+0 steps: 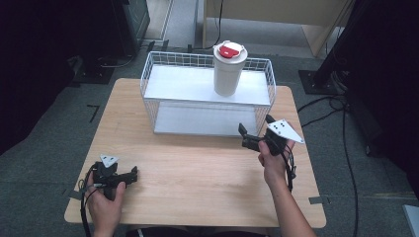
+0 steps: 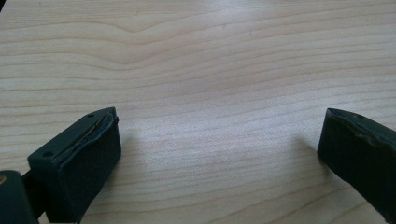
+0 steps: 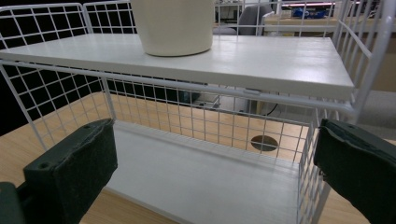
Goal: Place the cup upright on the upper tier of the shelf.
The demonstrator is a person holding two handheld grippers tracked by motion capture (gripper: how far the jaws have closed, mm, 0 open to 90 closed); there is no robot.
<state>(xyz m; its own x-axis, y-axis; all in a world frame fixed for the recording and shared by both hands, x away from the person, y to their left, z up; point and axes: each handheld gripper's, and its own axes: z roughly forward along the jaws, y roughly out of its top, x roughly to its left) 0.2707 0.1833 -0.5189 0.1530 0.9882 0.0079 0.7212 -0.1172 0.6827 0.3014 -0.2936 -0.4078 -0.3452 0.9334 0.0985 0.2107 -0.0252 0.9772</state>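
A white tumbler (image 1: 228,70) with a red-and-white lid stands upright on the top shelf of a white wire rack (image 1: 163,79), toward its right side. Its lower body (image 3: 173,25) shows in the right gripper view. My right gripper (image 1: 254,129) is held open just in front of the rack's right end, its jaws wide apart with nothing between them (image 3: 215,161). My left gripper (image 1: 129,176) rests low over the table's front left, open and empty, facing bare wood (image 2: 219,130).
The rack has a white lower shelf (image 1: 202,119) at table level and wire side walls (image 3: 322,154). The wooden table (image 1: 197,173) spreads between the two hands. A round cable hole (image 3: 264,142) lies behind the rack. Dark stands and cables surround the table.
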